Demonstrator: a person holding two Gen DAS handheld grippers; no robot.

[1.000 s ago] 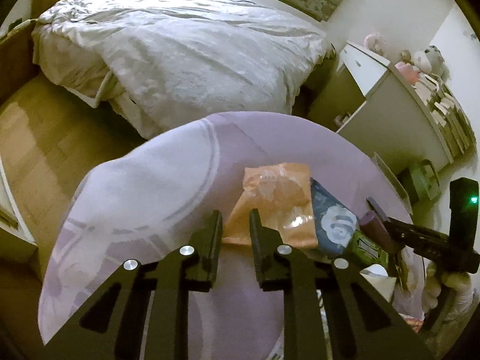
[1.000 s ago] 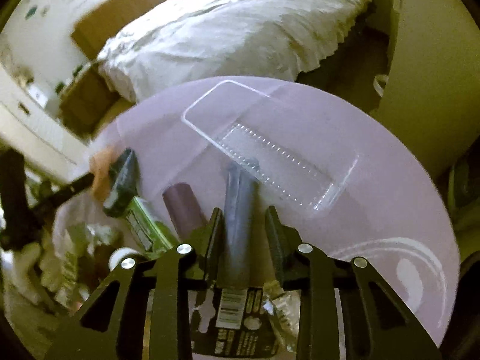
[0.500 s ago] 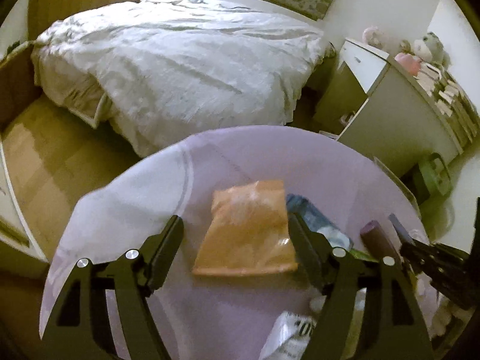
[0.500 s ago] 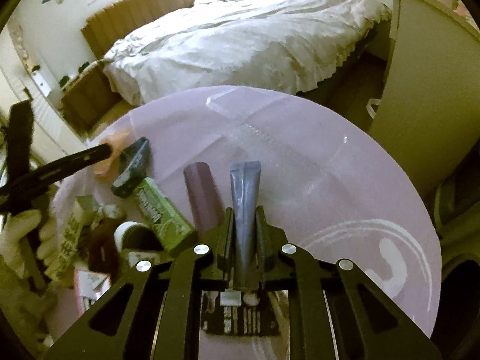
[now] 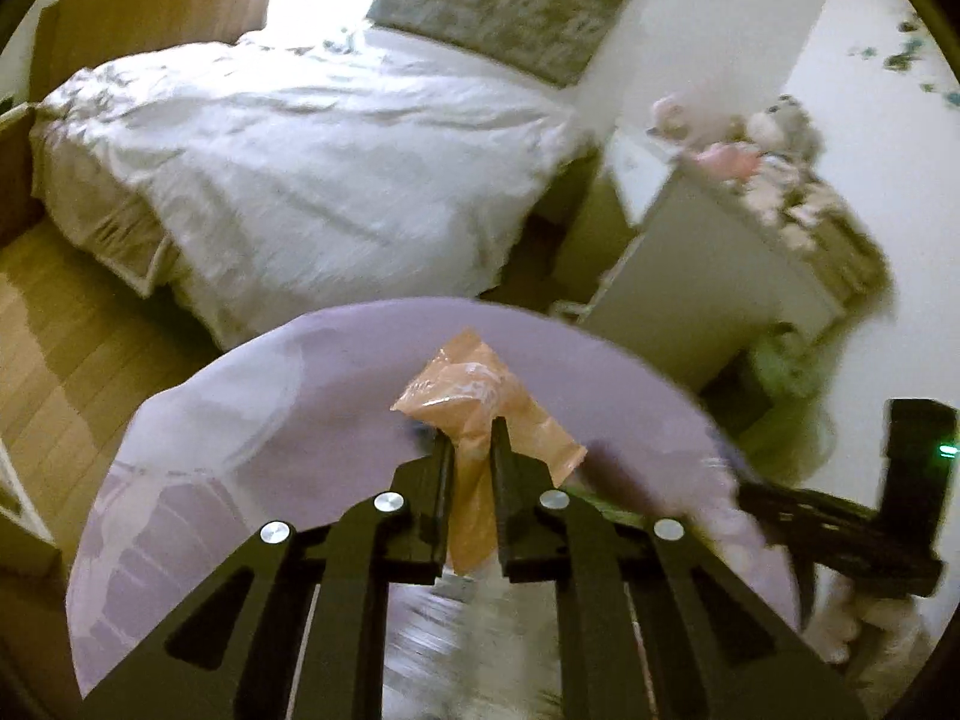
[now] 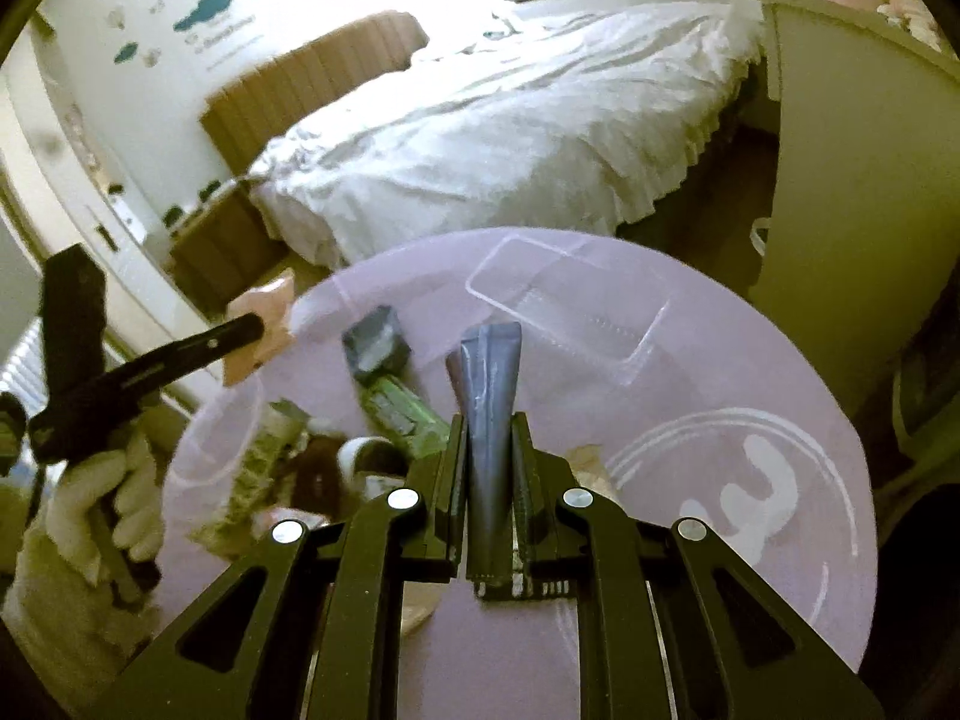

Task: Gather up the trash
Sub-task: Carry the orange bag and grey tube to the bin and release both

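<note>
I'm clamping my left gripper point(image 5: 471, 450) on the orange wrapper point(image 5: 480, 402) and my right gripper point(image 6: 489, 450) on the grey tube point(image 6: 489, 384), its long axis running along the fingers, both above the purple desk point(image 6: 720, 420).

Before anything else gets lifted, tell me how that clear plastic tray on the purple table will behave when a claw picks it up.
The clear plastic tray looks thin-walled and see-through, so it is probably very light and may flex or crackle under a pinch. It appears empty, so nothing should spill. Its smooth glossy walls may slip between the pads; gripping over the rim seems safer. It sits flat on the purple table, so it is unlikely to roll.
</note>
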